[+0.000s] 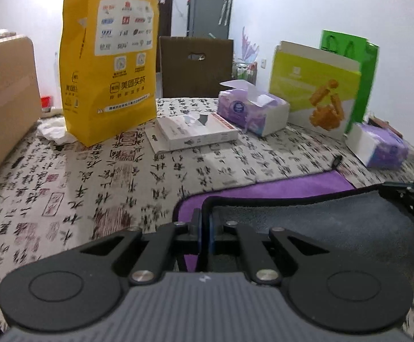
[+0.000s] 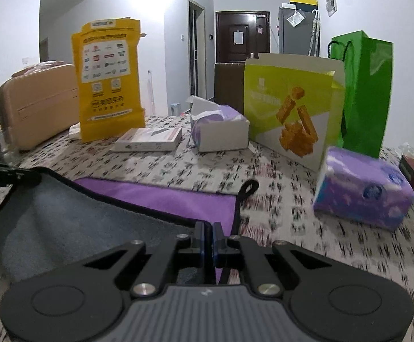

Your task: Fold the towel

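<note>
Closest to each lens, a black two-finger gripper is pinching a corner of the purple microfibre towel with grey underside and black trim. Left gripper is clamping the towel's near-left corner between closed jaws, lifting the grey side so it is draping toward three o'clock; right gripper is doing likewise, the grey flap hanging toward nine o'clock. Purple cloth is lying flat on the calligraphy-print tablecloth at twelve o'clock. Beyond are standing a tall yellow paper delivery bag at eleven o'clock, an open purple tissue box at twelve, and a green gift bag at two.
</note>
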Demonstrator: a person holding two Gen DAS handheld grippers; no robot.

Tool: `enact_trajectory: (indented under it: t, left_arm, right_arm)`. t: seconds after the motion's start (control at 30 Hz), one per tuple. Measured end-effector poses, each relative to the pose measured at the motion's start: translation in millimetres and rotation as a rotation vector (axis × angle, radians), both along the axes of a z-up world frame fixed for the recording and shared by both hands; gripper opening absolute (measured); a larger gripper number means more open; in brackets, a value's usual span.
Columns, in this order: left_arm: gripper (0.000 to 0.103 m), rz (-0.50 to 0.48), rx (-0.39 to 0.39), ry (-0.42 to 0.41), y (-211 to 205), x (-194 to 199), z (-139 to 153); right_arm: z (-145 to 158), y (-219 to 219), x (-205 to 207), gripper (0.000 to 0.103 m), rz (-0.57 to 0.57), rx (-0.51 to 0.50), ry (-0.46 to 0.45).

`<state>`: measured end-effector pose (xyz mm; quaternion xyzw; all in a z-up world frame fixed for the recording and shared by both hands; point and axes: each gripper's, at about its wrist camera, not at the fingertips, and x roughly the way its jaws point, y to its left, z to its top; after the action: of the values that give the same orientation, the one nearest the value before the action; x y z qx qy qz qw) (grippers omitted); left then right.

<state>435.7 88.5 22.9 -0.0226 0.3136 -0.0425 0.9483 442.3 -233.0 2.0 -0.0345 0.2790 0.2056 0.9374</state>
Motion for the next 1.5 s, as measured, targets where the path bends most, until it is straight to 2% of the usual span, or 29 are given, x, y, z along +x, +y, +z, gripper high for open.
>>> enact_trajectory:
  t: [0.1,0.37,0.5,0.6,0.63,0.7,0.73,0.77,0.83,0.9,0.97,1.03,1.23,1.33,1.5]
  left_arm:
    - [0.005,0.009,-0.033,0.014,7.3,23.9,-2.5]
    - [0.005,0.023,-0.030,0.033,13.9,69.9,-16.3]
    - [0.005,0.019,-0.033,0.070,14.9,84.6,-28.3]
    - [0.009,0.018,-0.027,0.090,15.8,86.9,-38.0]
    - [0.013,0.024,-0.027,0.083,17.3,85.8,-39.1]
    - [0.029,0.043,-0.027,0.088,20.3,85.3,-38.0]
    - [0.050,0.054,-0.025,0.093,21.7,85.6,-36.7]
    - [0.061,0.067,-0.027,0.095,23.9,84.5,-34.5]
    - [0.062,0.075,-0.023,0.087,26.3,79.3,-29.0]
    - [0.068,0.071,-0.016,0.084,26.9,72.1,-21.6]
    - [0.077,0.078,-0.023,0.078,27.5,62.7,-13.5]
    - [0.080,0.072,-0.026,0.067,26.1,51.2,-5.3]
    - [0.087,0.074,-0.023,0.048,19.1,10.6,10.7]
    - [0.095,0.092,0.001,0.031,14.9,-12.9,13.4]
    - [0.096,0.101,-0.003,0.005,14.3,-50.6,11.3]
  right_arm:
    - [-0.3,2.7,25.2,0.005,0.001,0.003,0.003]
    - [-14.3,7.6,80.8,0.005,-0.008,0.017,0.037]
    - [-27.6,8.4,97.7,0.006,-0.014,0.006,0.070]
    - [-35.3,9.1,102.1,0.013,-0.021,-0.005,0.083]
    - [-35.1,8.3,101.8,0.013,-0.022,-0.002,0.084]
    - [-33.2,7.1,101.3,0.018,-0.030,-0.004,0.085]
    - [-31.9,6.5,100.9,0.024,-0.038,-0.008,0.084]
    - [-30.6,5.6,100.3,0.026,-0.041,-0.010,0.083]
    - [-26.4,3.1,98.1,0.029,-0.046,-0.005,0.080]
    - [-20.7,0.1,94.0,0.038,-0.058,0.000,0.074]
    - [-14.4,-3.5,88.3,0.061,-0.071,0.010,0.070]
    - [-8.7,-8.0,81.3,0.076,-0.079,0.026,0.069]
    - [-1.5,-18.7,54.5,0.081,-0.091,0.051,0.100]
    - [1.9,-19.8,33.9,0.086,-0.085,0.046,0.100]
    - [5.0,-21.3,-2.9,0.087,-0.082,0.057,0.091]
